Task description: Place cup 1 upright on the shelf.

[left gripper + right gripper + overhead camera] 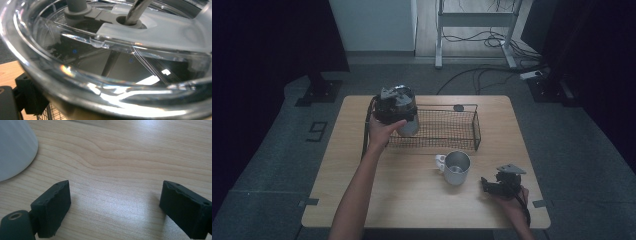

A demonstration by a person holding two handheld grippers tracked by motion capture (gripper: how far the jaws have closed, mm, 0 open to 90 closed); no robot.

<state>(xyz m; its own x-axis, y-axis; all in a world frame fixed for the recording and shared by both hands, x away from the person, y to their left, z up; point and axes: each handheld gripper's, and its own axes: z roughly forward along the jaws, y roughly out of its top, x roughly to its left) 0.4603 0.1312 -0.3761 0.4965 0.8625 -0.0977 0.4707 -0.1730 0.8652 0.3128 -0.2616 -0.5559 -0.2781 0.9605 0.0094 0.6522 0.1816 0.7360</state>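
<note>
Left gripper (404,121) clamps a lidded tumbler (409,125) over the basket (475,131); smooth wall may slip. Right gripper (492,186) rests open-jawed near the mug (457,167).

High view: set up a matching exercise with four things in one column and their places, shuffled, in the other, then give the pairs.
1. tumbler
2. mug
3. wire basket
4. right gripper

a. resting on the table's near right corner
b. on the far half of the table
c. held in the left gripper at the basket's left end
d. standing just in front of the basket

Pairs: 1-c, 2-d, 3-b, 4-a
</note>
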